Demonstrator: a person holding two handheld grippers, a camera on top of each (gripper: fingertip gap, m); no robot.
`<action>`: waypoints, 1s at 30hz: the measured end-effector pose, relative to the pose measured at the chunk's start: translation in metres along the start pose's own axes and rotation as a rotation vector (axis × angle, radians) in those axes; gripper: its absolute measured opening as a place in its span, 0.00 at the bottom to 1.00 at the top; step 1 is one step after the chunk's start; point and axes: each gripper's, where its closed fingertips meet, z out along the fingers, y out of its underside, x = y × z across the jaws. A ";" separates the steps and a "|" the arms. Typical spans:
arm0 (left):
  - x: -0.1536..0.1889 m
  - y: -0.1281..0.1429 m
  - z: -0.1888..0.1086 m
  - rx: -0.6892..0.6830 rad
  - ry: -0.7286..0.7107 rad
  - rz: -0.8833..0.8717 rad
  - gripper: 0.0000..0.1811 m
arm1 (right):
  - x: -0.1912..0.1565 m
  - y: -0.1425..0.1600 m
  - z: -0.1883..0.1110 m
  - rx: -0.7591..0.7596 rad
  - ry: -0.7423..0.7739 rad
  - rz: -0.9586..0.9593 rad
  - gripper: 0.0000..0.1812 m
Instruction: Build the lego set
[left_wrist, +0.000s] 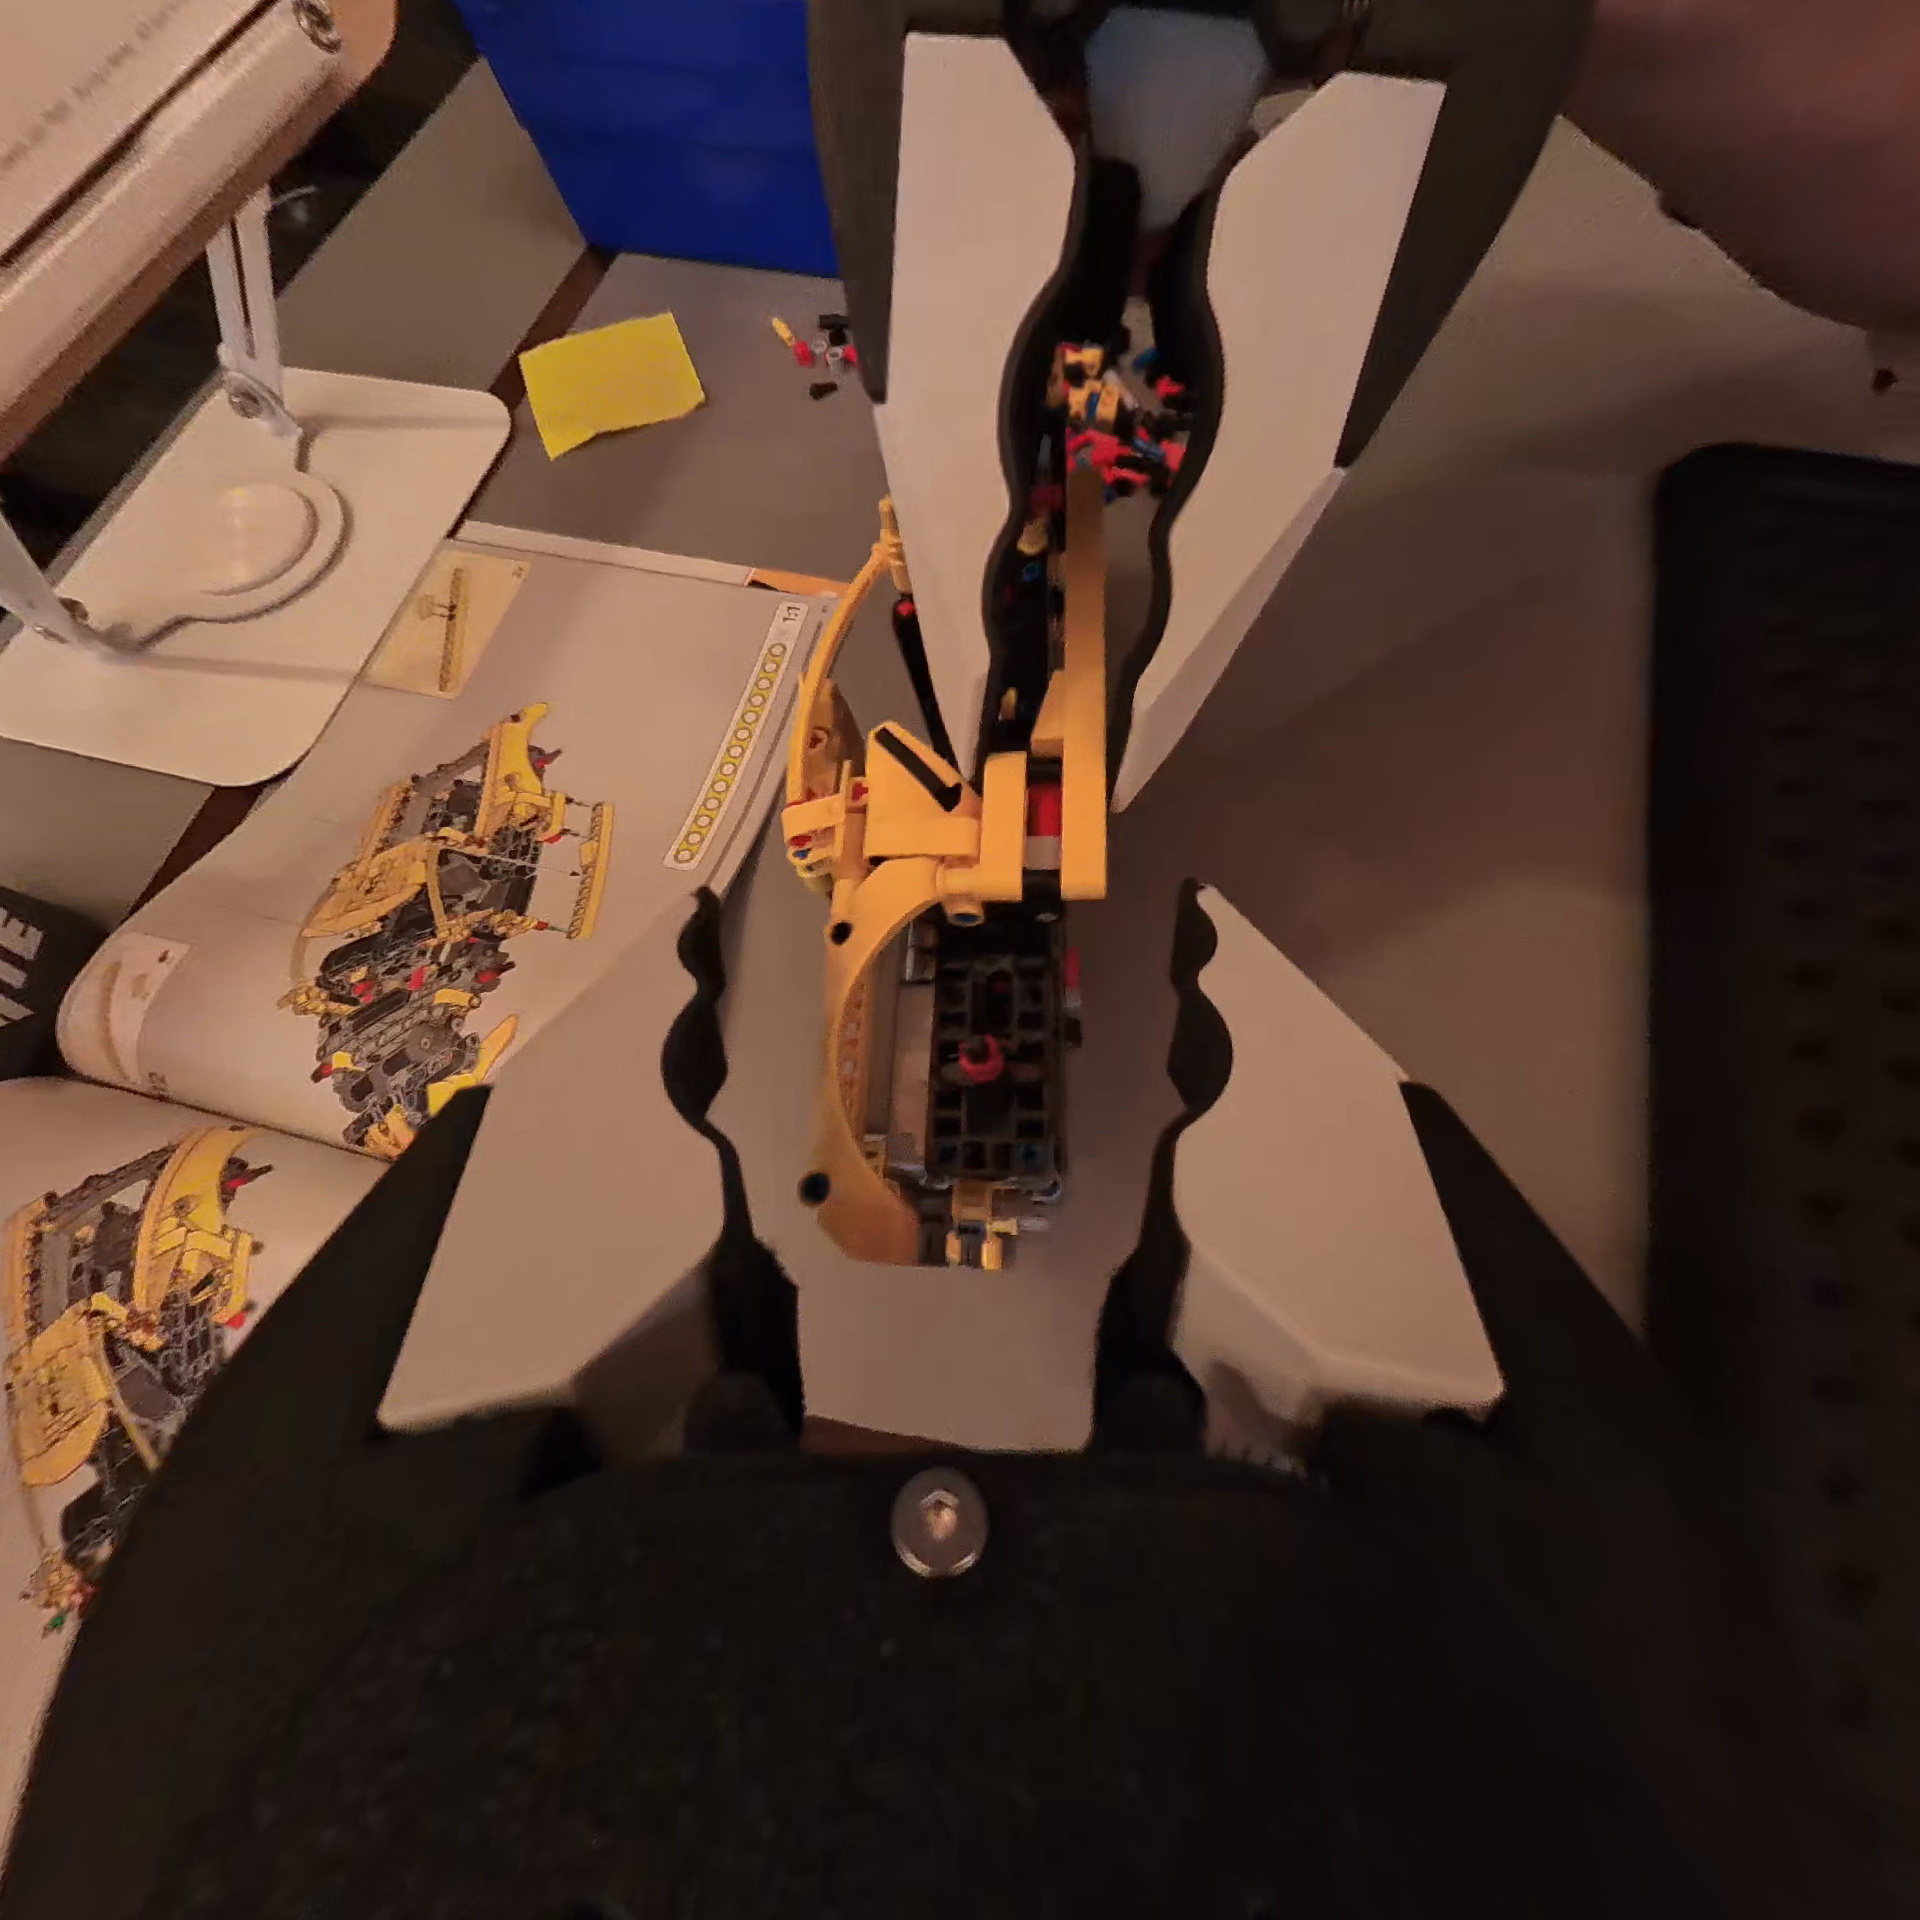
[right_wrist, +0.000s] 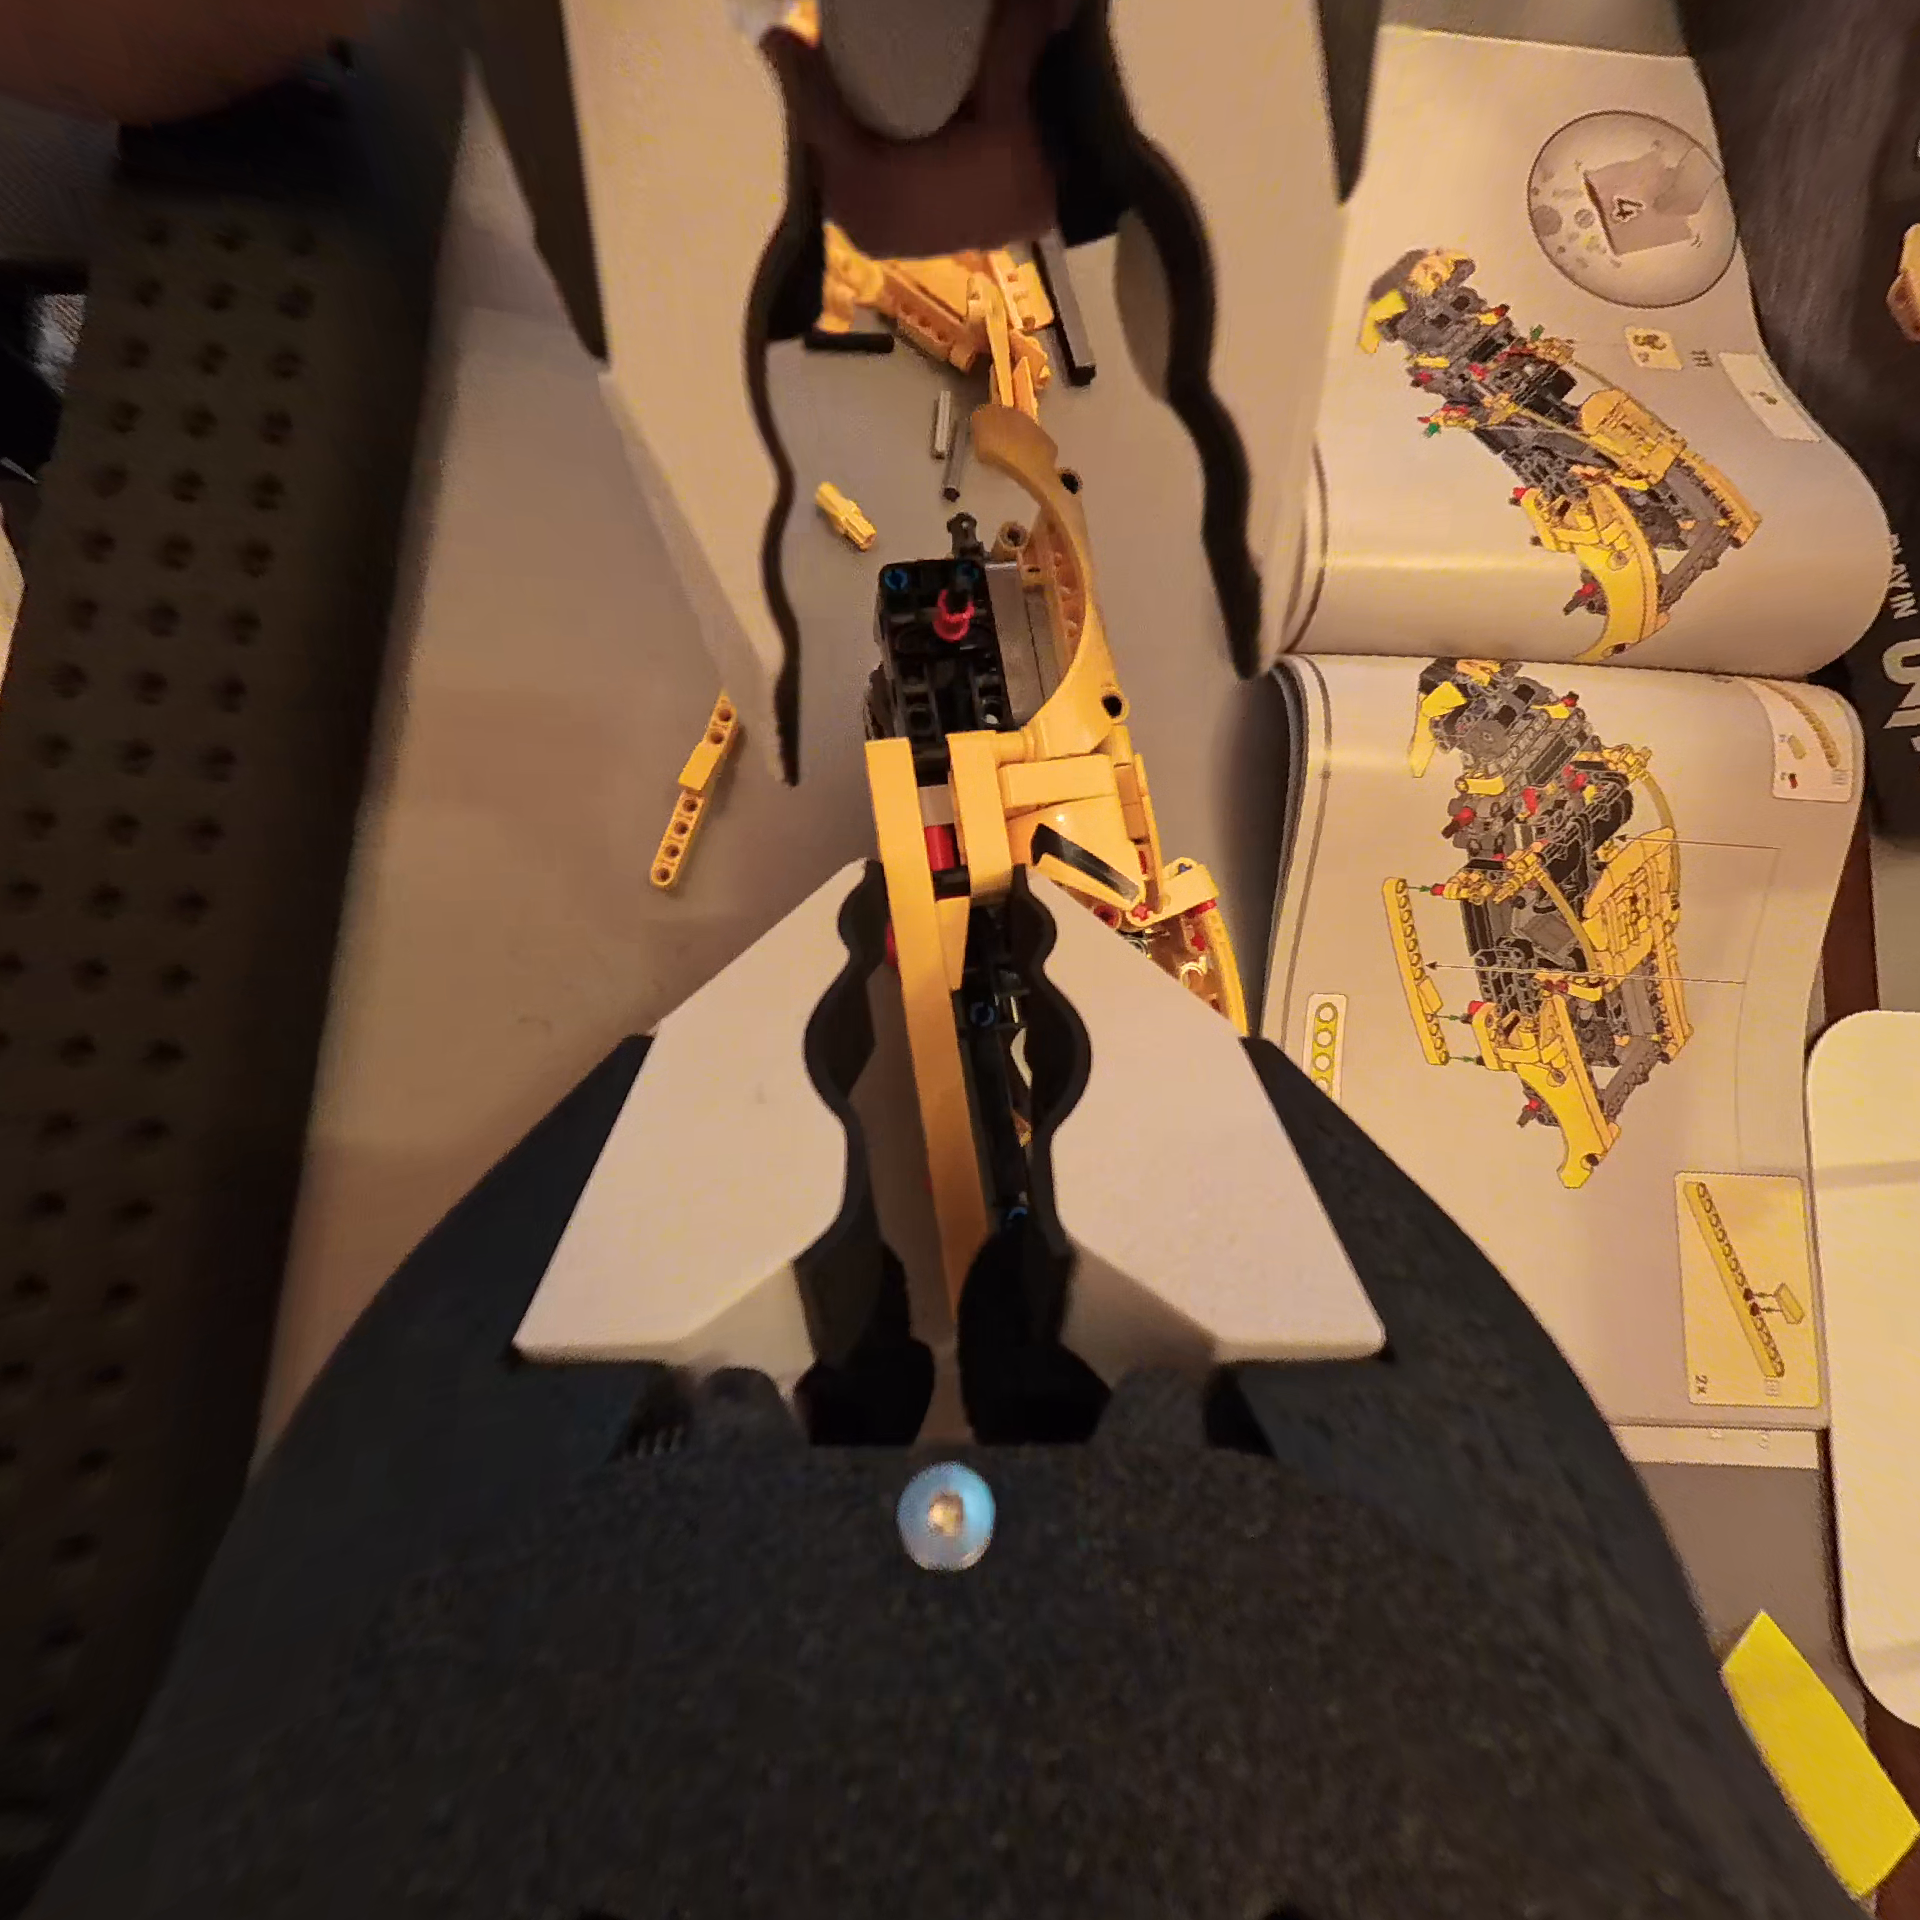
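- Instruction booklet lies open on the table left of the work; a white lamp base and a yellow sticky note sit past it. If the model swings left it could drag across the pages.
- Left gripper: fingers spread wide around the near black end of the lego model, touching nothing as far as I can tell. Closing off-centre risks pushing on the curved yellow arch and popping it off.
- Lego model is between the two tools, above the table or resting on it – can't tell which.
- Right gripper: pinching the model's far yellow end, so it looks like the only hold. The long overhang means the model could pivot or slip out.
- Squeezing harder on that thin yellow beam could split a pin joint.
- Loose parts are scattered beyond: a yellow beam piece, a small yellow connector, grey axles. A dropped model would scatter them.
- Black perforated mat lies at the right edge; small pins could roll onto it and vanish.
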 end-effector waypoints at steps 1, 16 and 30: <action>0.002 -0.002 0.001 0.007 -0.014 -0.001 0.48 | -0.001 0.000 0.000 0.005 0.001 -0.002 0.12; 0.017 -0.001 0.016 0.035 -0.039 0.007 0.31 | -0.011 0.001 -0.001 0.009 0.044 -0.011 0.13; 0.023 -0.003 0.018 0.061 -0.006 -0.016 0.31 | -0.017 0.003 -0.004 0.005 -0.045 0.040 0.12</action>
